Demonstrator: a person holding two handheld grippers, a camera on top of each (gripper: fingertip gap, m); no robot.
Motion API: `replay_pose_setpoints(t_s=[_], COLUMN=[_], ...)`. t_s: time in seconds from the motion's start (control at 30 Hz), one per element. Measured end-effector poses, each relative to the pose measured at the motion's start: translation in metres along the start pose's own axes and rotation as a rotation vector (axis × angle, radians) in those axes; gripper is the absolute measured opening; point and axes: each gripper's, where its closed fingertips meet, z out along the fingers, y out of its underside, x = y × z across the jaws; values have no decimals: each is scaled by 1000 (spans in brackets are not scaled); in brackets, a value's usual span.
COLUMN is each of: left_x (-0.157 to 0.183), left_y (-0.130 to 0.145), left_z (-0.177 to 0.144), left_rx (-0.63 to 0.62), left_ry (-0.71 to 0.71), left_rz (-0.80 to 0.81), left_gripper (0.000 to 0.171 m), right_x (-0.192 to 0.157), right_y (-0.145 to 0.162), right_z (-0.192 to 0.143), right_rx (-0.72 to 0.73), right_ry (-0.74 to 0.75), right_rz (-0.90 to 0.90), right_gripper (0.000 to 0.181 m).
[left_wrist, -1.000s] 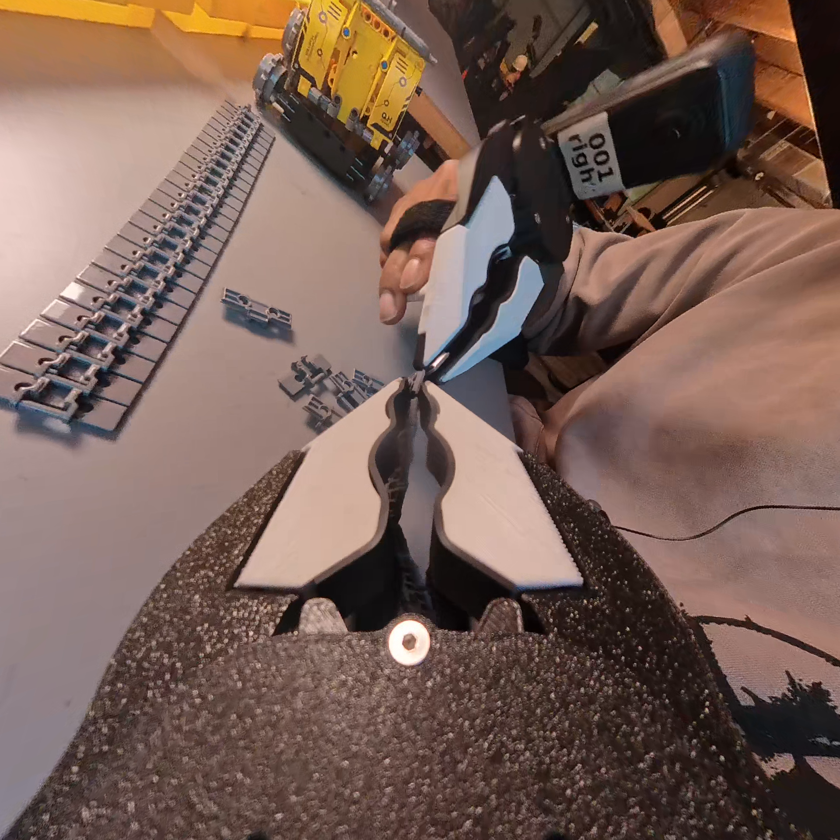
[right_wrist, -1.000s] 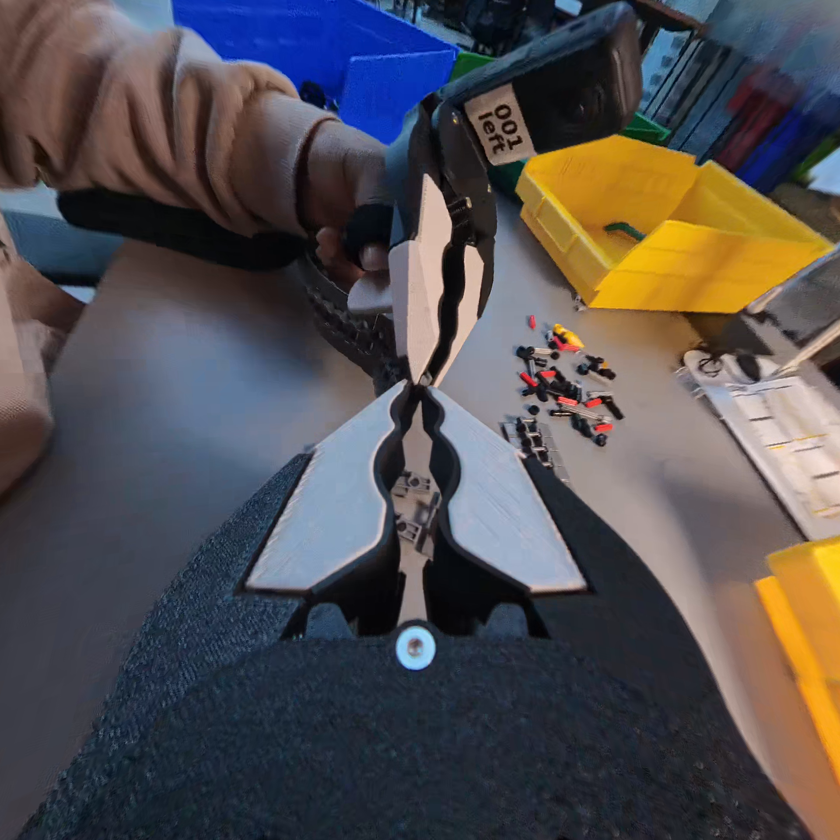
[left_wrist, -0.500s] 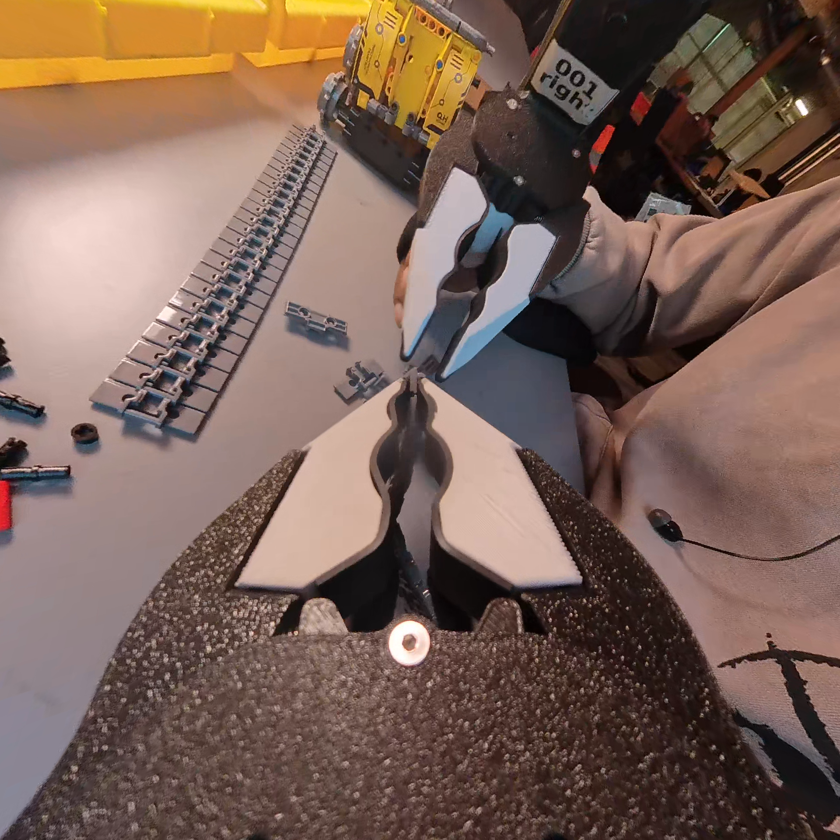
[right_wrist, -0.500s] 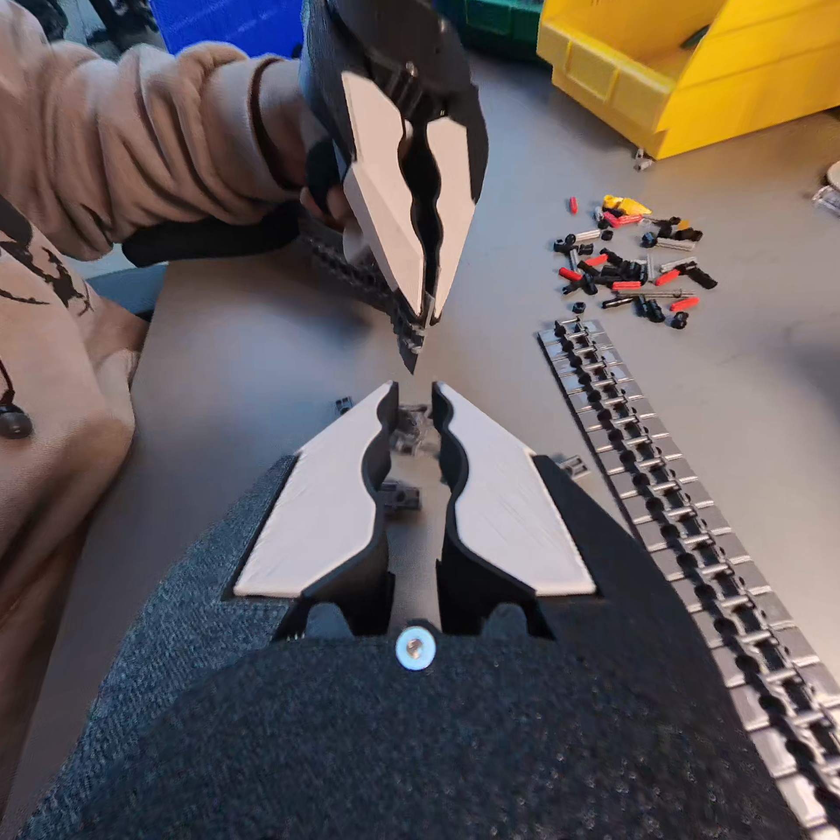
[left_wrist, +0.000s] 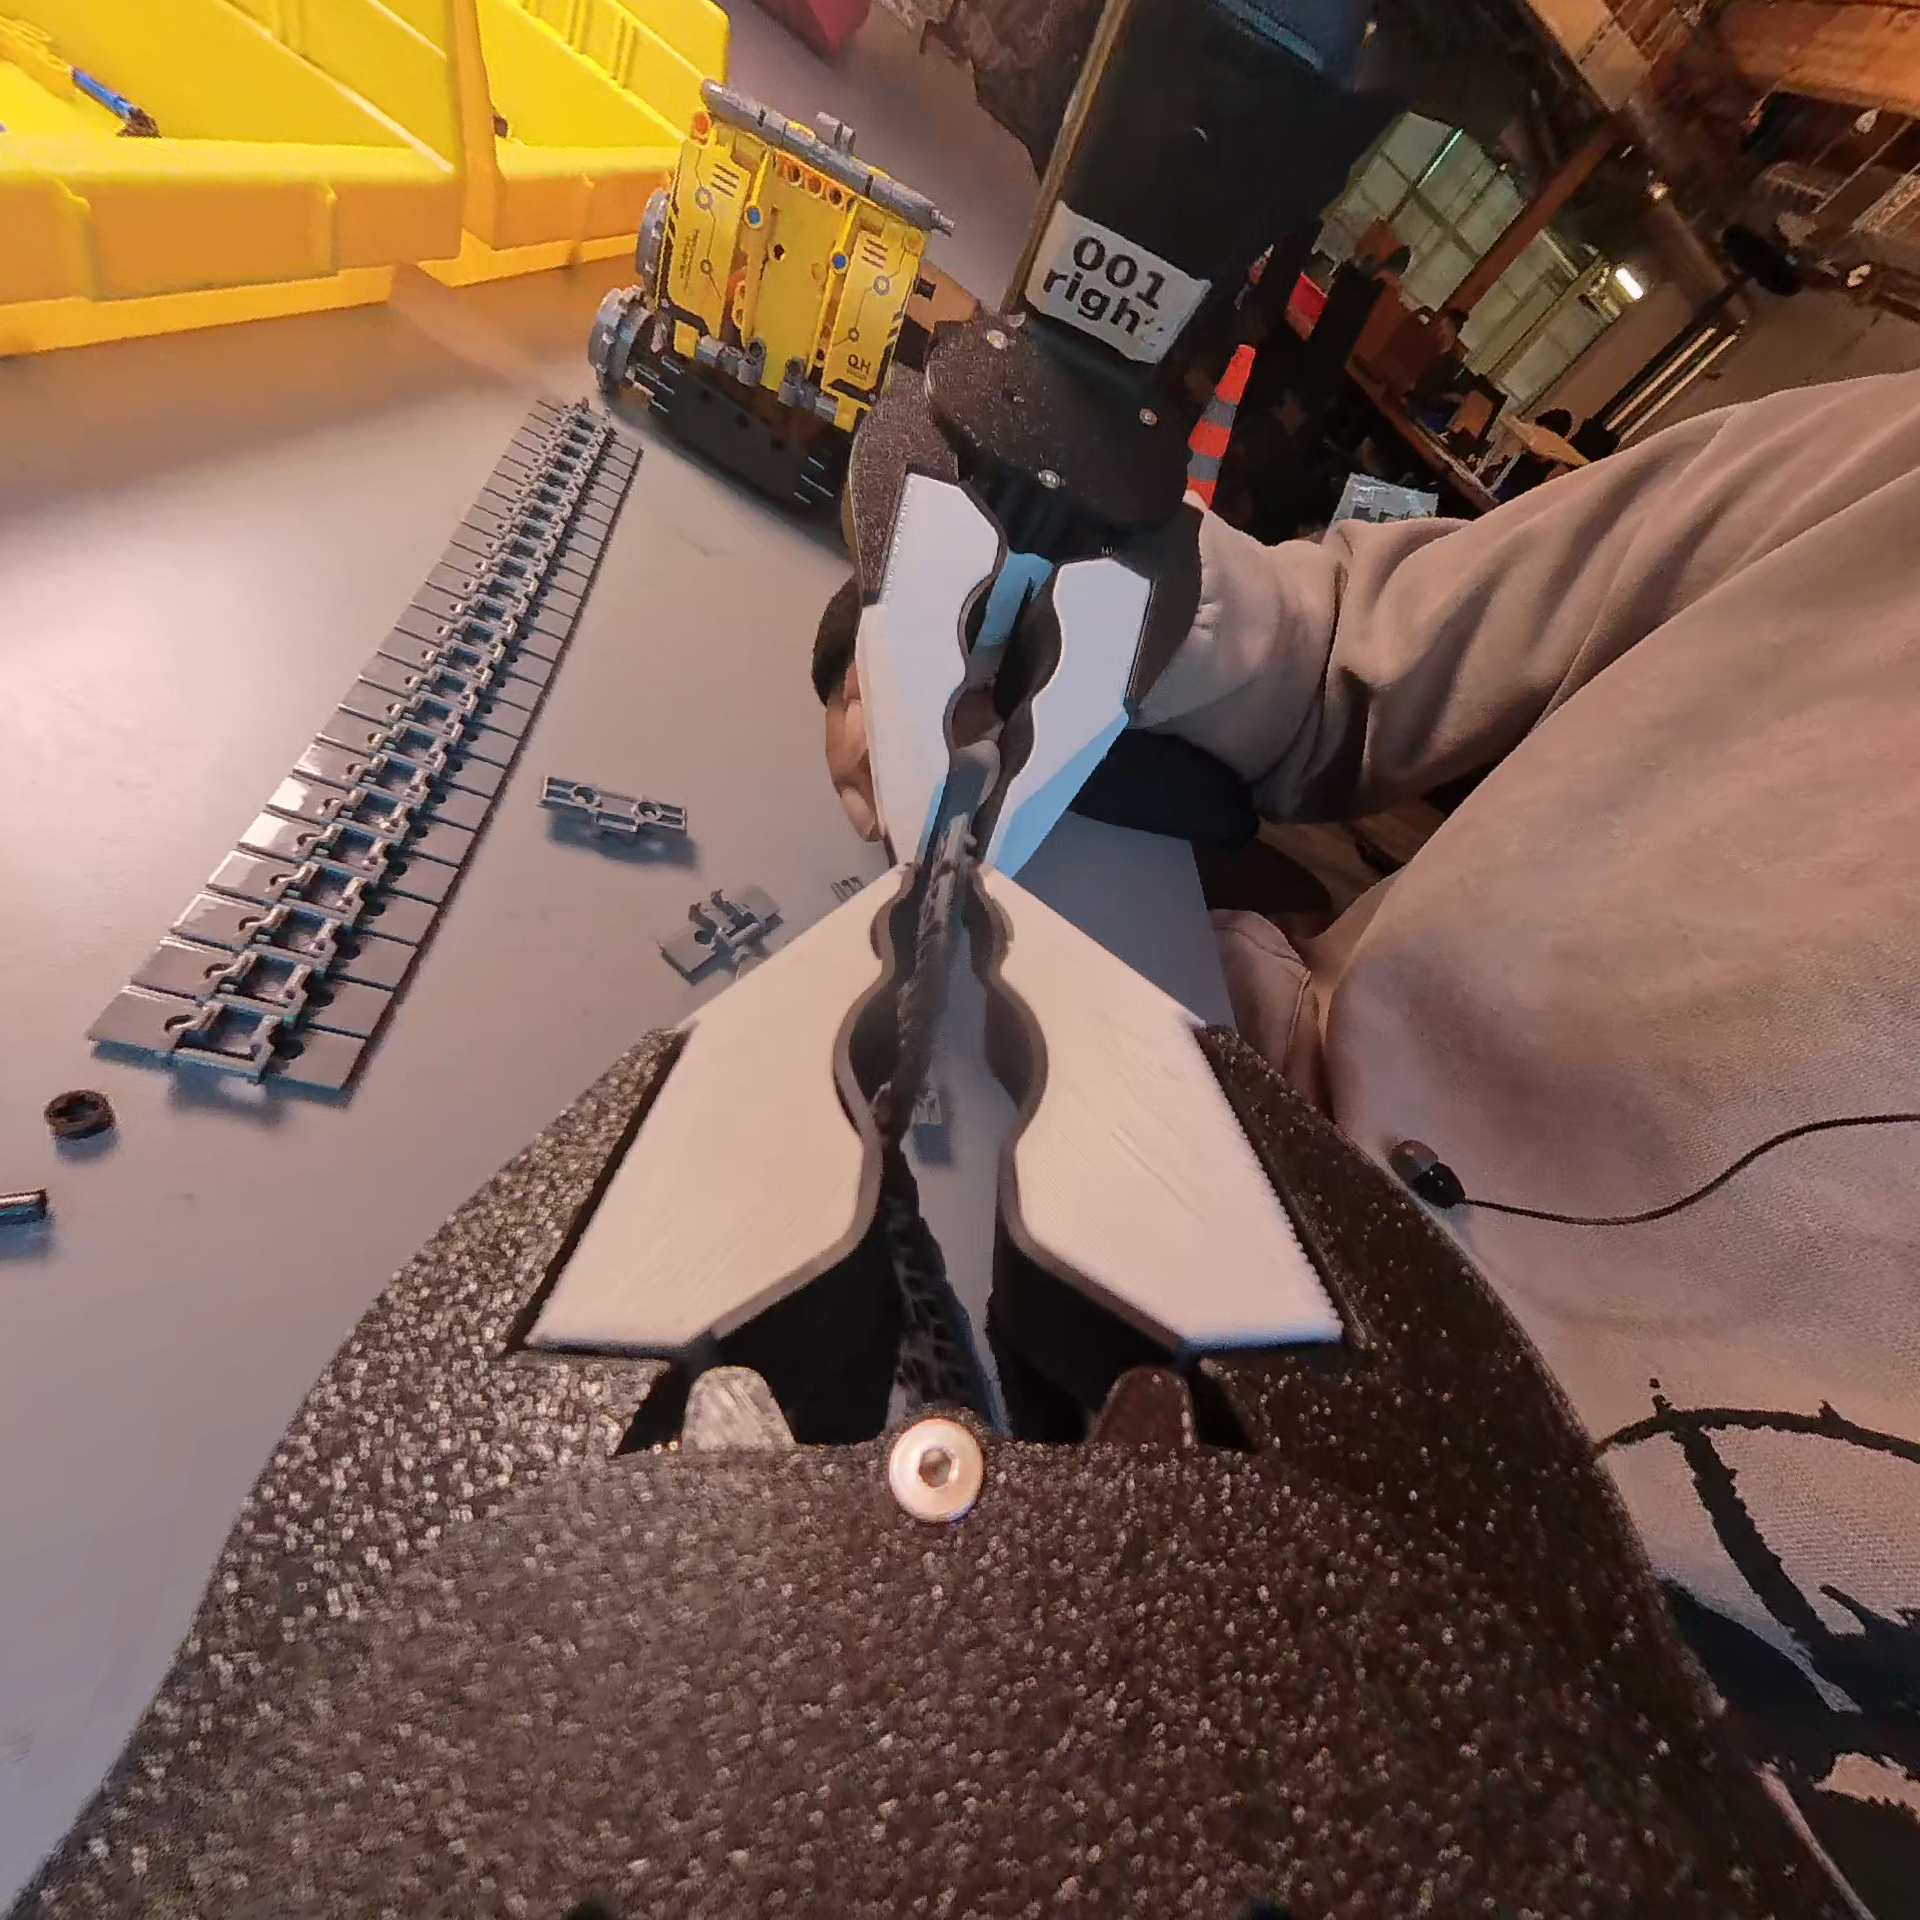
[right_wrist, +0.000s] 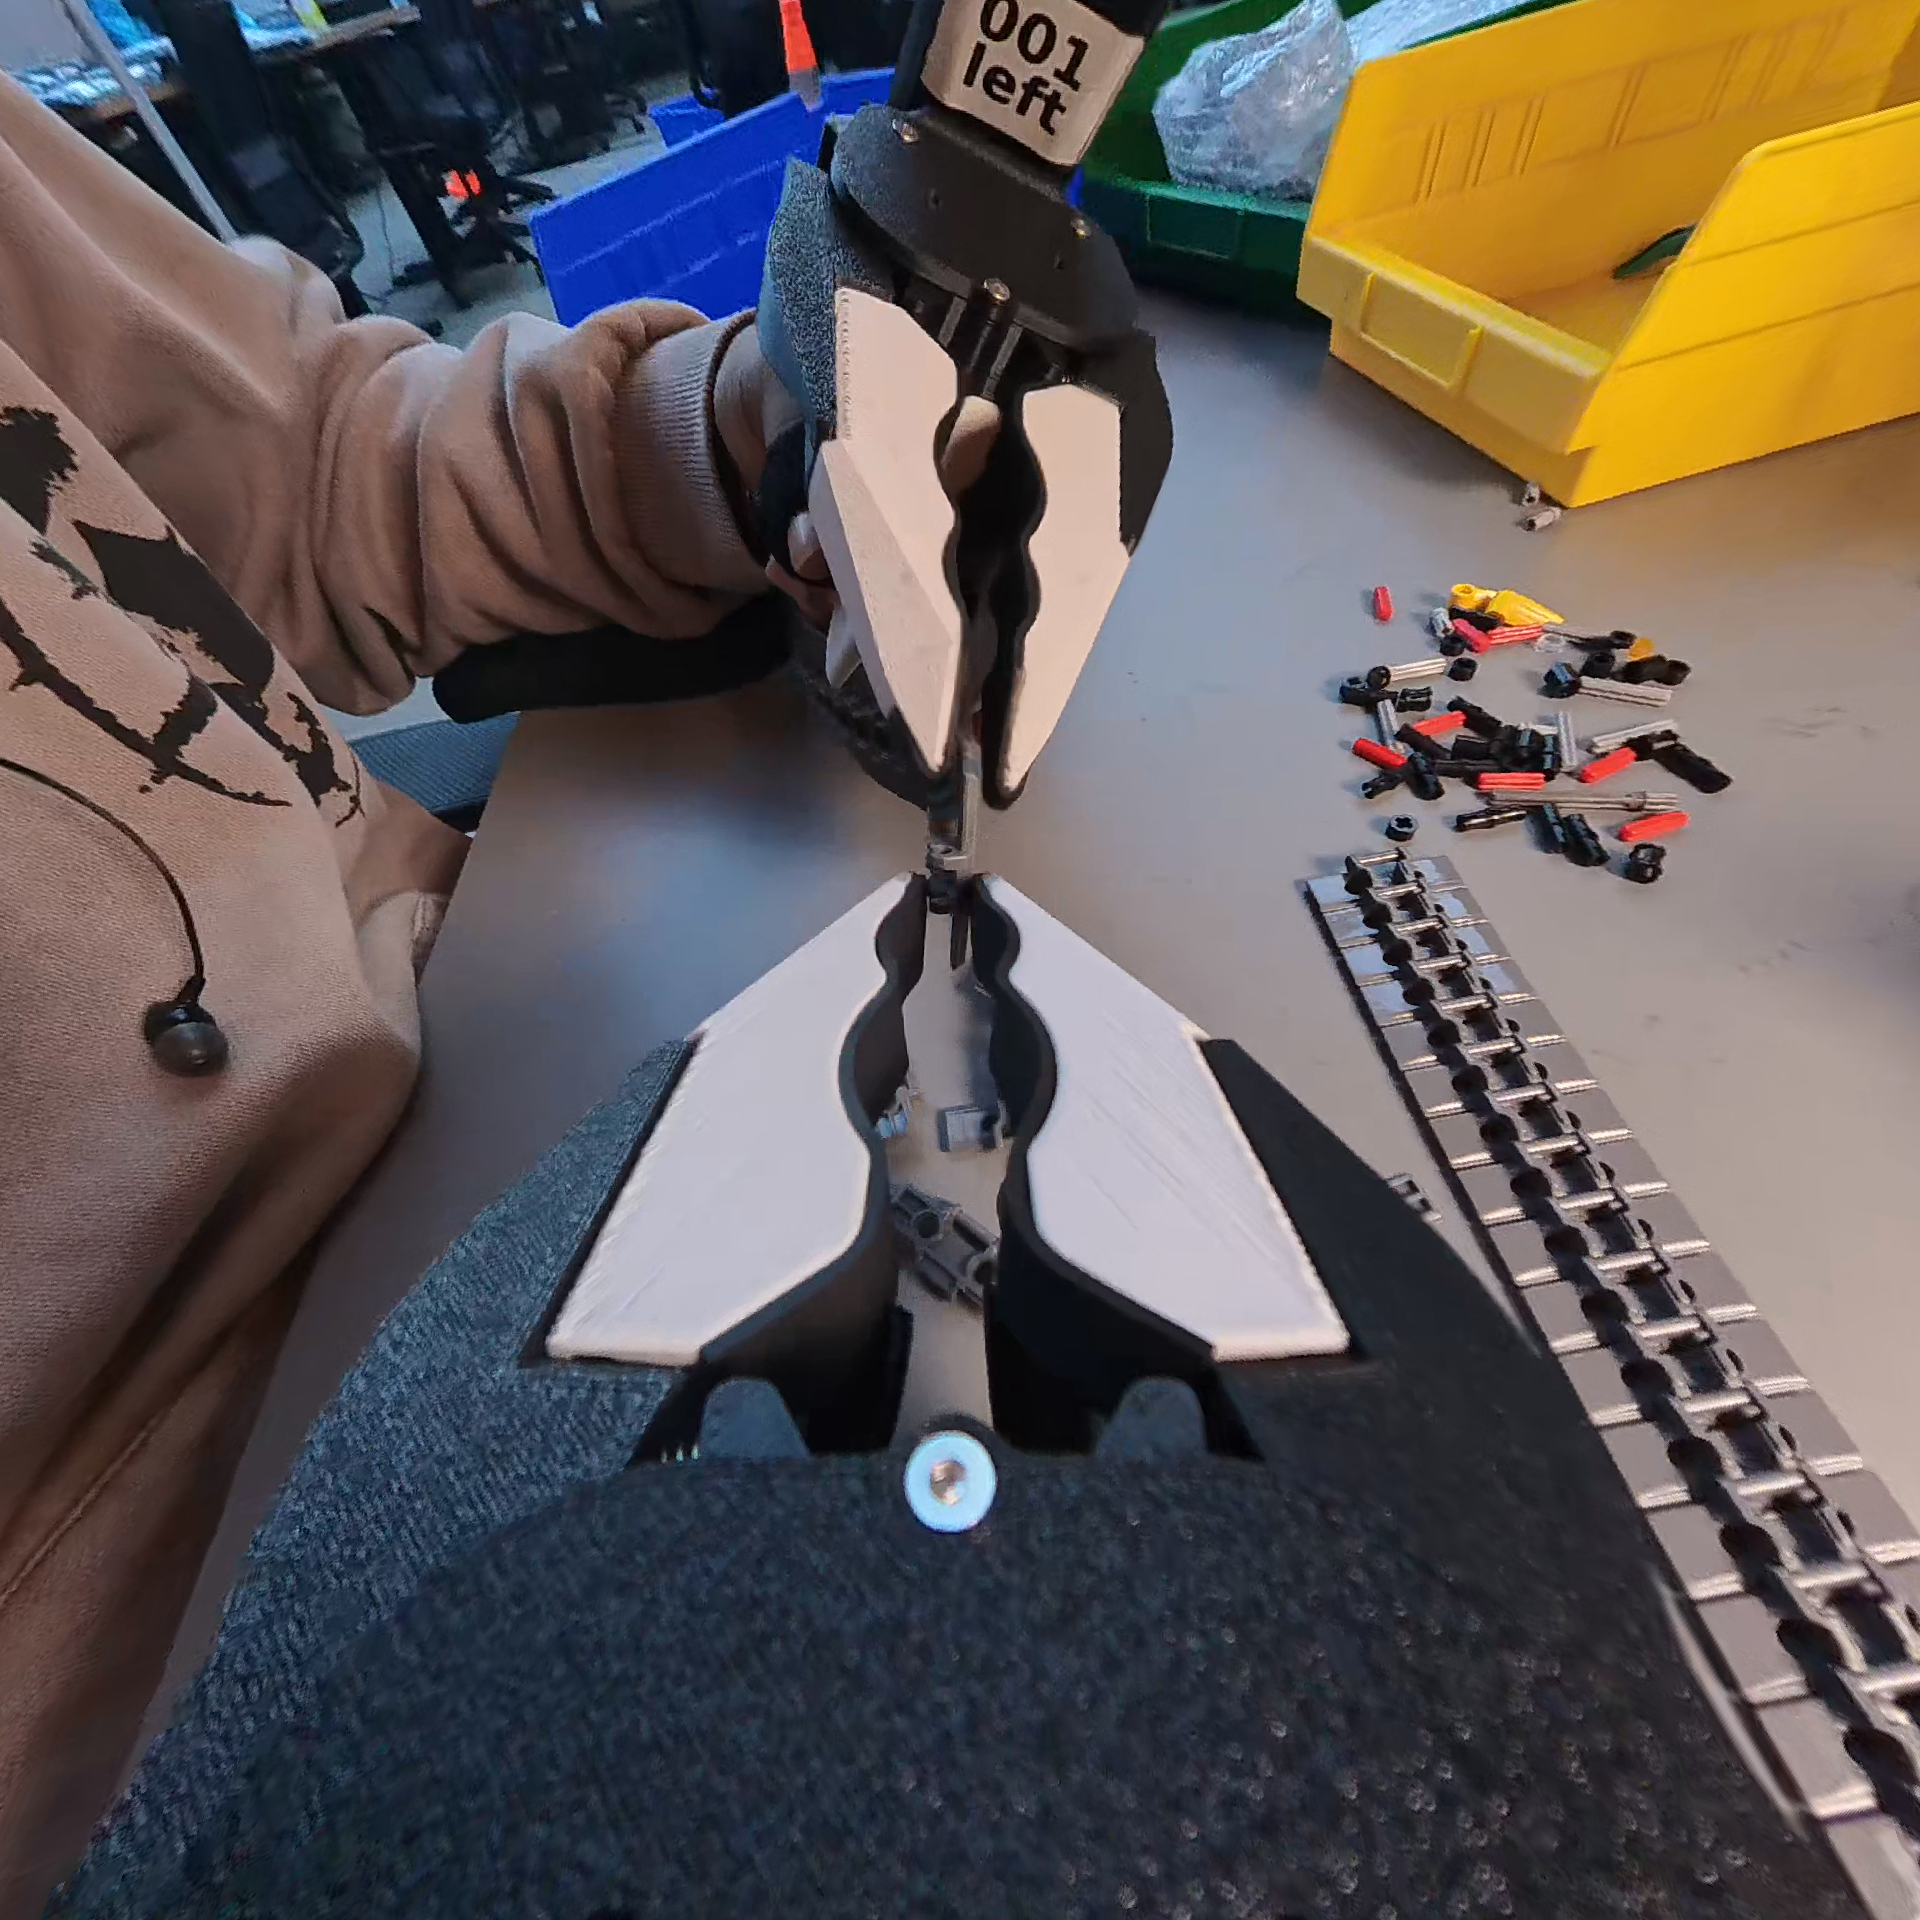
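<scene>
The left tool (left_wrist: 940, 883) is closed on a short dark grey strip of plastic track links (left_wrist: 914, 1029), held up above the grey table (left_wrist: 208, 623). The right tool (right_wrist: 951, 894) was open half a second ago; now it pinches one small grey track link (right_wrist: 948, 868), and its tip has come to touch the strip's end. A long flat grey track (right_wrist: 1558, 1174) lies near, with loose grey links (left_wrist: 727, 925), small red and black pins (right_wrist: 1527, 727) and a yellow toy vehicle (left_wrist: 779, 281).
</scene>
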Motion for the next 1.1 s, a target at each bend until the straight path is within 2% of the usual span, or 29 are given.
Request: replay_pose_setpoints(t_s=[0.13,0.63,0.8,0.97,1.1], left_x=[-2,0,1,1,0], left_y=[1,4,7,14,11], left_z=[-3,0,3,6,5], left_rx=[-13,-35,-65,-103,-76], left_ry=[-28,-27,-42,-55,-23], left_rz=[22,22,41,58,-16], left_gripper=[8,3,2,2,1], right_x=[2,-4,-2,-3,-3], right_y=[-6,-4,-20,-11,-13], right_z=[-7,-4,-9,-1,-2], right_rx=[44,41,125,74,73], right_ry=[-11,-46,-46,-34,6], right_rz=[30,43,92,83,-9], right_gripper=[6,6,17,1,0])
